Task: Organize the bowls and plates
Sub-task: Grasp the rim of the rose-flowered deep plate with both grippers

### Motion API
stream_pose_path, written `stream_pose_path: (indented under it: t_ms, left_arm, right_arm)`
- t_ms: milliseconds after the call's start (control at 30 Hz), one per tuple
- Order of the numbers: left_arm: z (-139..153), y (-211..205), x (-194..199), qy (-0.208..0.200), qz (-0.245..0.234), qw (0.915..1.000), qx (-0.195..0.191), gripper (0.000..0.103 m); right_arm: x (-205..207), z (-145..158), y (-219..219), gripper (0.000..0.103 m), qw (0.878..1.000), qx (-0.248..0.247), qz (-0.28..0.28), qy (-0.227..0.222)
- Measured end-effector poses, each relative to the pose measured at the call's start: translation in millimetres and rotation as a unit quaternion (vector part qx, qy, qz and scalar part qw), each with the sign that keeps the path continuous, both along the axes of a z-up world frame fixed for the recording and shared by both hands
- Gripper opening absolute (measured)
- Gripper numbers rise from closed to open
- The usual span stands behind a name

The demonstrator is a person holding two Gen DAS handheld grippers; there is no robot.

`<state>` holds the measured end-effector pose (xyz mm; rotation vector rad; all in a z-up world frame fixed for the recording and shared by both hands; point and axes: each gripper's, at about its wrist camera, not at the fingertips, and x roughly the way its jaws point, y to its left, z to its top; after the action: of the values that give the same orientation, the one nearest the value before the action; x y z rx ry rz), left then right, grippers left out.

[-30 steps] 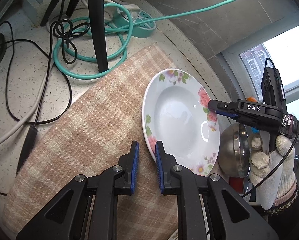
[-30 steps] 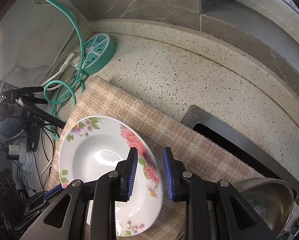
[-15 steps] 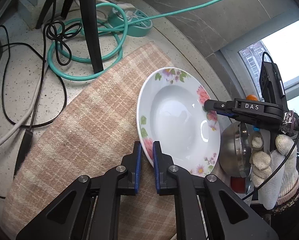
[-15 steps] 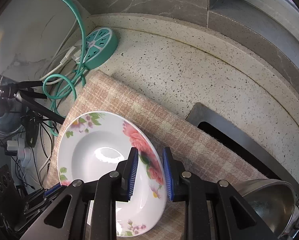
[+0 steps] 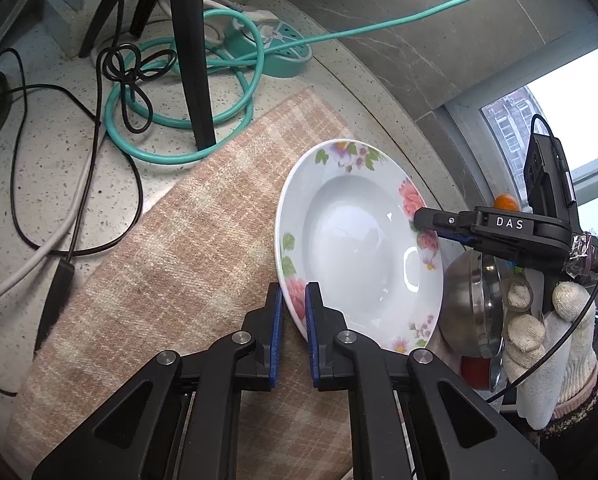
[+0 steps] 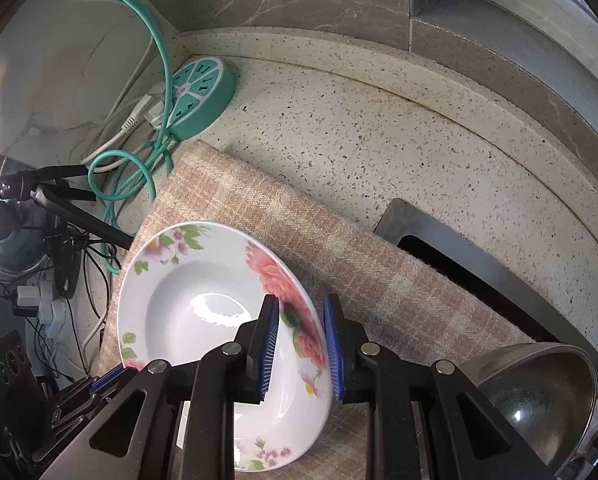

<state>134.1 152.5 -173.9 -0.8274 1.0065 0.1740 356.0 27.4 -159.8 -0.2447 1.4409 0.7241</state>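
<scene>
Floral plate (image 5: 351, 240) pinched by both tools, seemingly.

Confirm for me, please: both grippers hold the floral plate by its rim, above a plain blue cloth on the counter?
Not quite. The cloth is a beige-and-pink plaid, not plain blue, as the left wrist view shows. The rest stands: the left gripper and right gripper both hold the floral plate by its rim.
</scene>
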Motion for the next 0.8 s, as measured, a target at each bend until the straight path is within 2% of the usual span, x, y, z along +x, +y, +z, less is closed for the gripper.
stream_pose_path:
  t_ms: [400, 800]
  left_arm:
    - [6.6, 6.3, -14.4, -0.001, 0.011, 0.9999, 0.003, 0.009]
    - [28.0, 11.1, -31.6, -0.016, 0.008, 0.9998, 0.009, 0.009]
  right_arm:
    - [-15.9, 8.2, 2.0, 0.019, 1.0, 0.007, 0.0, 0.0]
    - [-33.7, 24.3, -9.1, 0.019, 1.0, 0.022, -0.011, 0.01]
